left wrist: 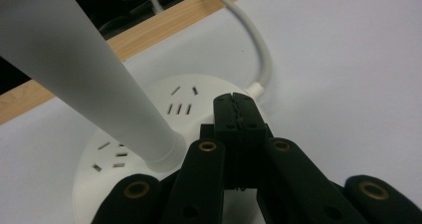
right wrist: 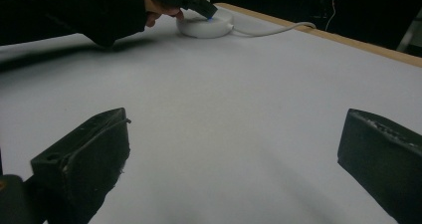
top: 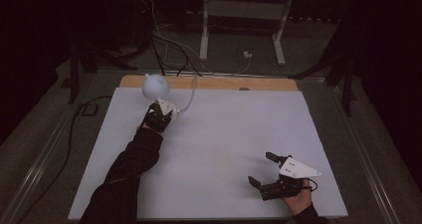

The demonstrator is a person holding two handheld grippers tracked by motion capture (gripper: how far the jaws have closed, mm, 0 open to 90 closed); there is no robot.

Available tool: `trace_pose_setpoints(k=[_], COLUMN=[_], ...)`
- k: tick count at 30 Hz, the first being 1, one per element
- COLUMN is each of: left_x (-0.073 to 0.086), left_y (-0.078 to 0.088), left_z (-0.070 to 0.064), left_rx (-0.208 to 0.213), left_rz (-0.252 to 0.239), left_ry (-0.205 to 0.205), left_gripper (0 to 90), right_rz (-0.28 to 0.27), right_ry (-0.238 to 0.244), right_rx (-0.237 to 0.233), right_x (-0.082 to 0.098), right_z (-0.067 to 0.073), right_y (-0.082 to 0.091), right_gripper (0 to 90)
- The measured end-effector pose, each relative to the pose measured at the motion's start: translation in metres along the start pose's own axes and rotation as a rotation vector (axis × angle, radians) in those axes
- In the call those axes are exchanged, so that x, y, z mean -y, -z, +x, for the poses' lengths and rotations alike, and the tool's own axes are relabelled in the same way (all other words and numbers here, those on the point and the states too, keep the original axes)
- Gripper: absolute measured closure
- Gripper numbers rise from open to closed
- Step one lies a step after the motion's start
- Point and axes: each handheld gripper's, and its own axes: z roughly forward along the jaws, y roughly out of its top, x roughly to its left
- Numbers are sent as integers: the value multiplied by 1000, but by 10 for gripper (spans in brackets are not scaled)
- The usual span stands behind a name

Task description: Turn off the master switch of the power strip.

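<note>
A white desk lamp stands at the table's far left, with a round head (top: 156, 86), a tapering stem (left wrist: 74, 59) and a round base (left wrist: 164, 92) that carries socket slots. My left gripper (left wrist: 238, 107) is shut with nothing between its jaws, and its tips rest on top of that base. In the high view the left gripper (top: 160, 113) covers the base. The right gripper view shows the base (right wrist: 206, 25) with a small blue glow at the left gripper's tip. My right gripper (top: 261, 169) stands open over bare sheet near the front right, its own view (right wrist: 234, 132) showing nothing between the jaws.
A white sheet (top: 224, 134) covers the table, with a wooden strip (top: 224, 83) bare along the far edge. The lamp's white cable (left wrist: 259, 50) runs off the back. A sleeved forearm (top: 129, 164) lies across the left side. Cables and a white stand lie on the floor beyond.
</note>
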Motion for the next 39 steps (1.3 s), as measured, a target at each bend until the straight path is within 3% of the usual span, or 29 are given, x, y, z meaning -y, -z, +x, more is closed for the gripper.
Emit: trace_pose_setpoints(k=[3,6,10,22,24,28,34,39], left_x=[0,-1,-1,-2,-1,-3,-5,-11], left_y=[-1,-1,-2,-2,-2,-2,-3,-4], left_z=[-1,-3,-3,-4,-1,-4,-7,-10], left_rx=[-6,-18,-11,-15,-1,-17,-37,-49], left_rz=[1,9,26,35,26,43,58,104], left_ry=[0,-32,-15,-45,-24,-69,-94,-115], left_gripper=[900,900,900,900,900,900,900,900], right_rz=[-2,1,3,5,4,8,10,10], right_ry=[0,-1,-3,0,2,0,5,6], right_rx=[1,1,0,-2,-3,-3,-2,-3], right_x=[0,0,0,0,0,1,0,0], right_z=[0,0,0,1,1,1,1,2], right_y=[0,0,0,0,0,-1,-1,-1], right_gripper=[0,0,0,0,0,0,0,0])
